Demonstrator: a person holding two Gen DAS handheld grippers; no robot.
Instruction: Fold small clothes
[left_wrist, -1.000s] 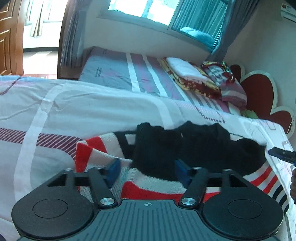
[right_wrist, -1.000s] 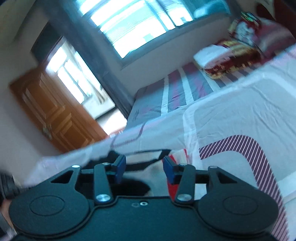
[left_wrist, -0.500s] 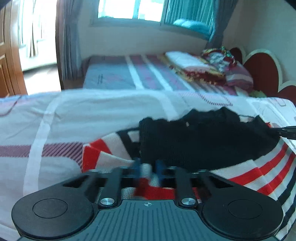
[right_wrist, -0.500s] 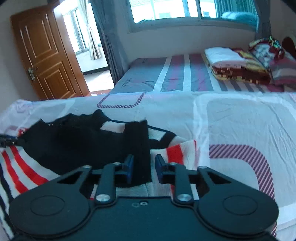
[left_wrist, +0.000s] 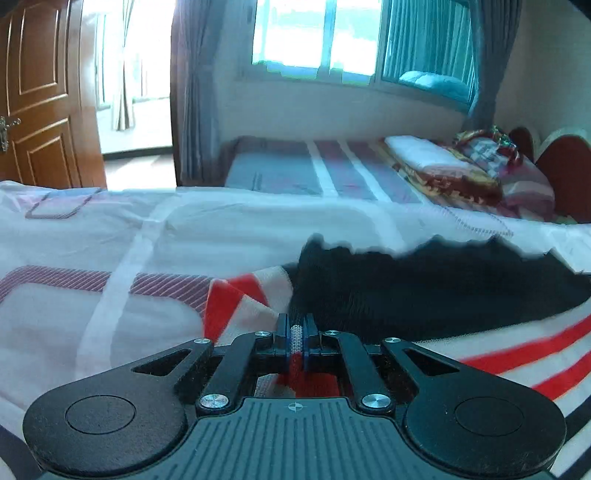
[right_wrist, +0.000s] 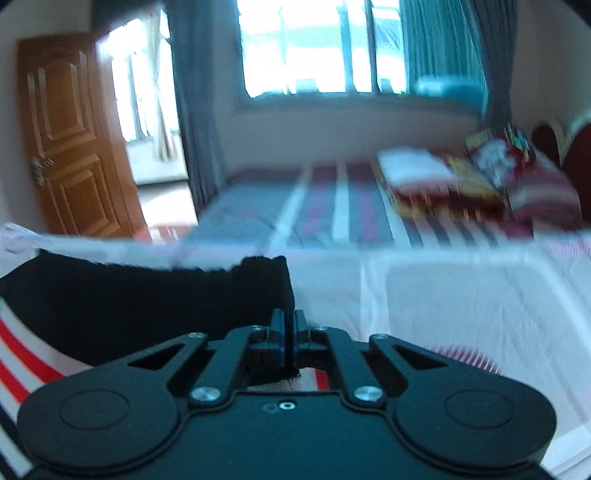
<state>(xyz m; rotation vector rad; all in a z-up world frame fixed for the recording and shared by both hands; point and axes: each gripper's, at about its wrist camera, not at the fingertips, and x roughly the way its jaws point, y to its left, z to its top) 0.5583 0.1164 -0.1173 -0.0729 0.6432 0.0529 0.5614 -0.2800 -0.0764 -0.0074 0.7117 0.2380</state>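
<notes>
A small knit garment with red, white and black stripes and a wide black band lies on the white patterned bedsheet. My left gripper is shut on the striped edge of its left end, low over the bed. My right gripper is shut on the garment's right end, beside the black band. The right wrist view is blurred by motion.
A second bed with folded bedding and pillows stands beyond. A wooden door is at the far left, a curtained window at the back, a red headboard at the right.
Both grippers went from open to shut on the garment's ends. Both dropped lower toward the bed, and the right wrist view swung round to face the window.
</notes>
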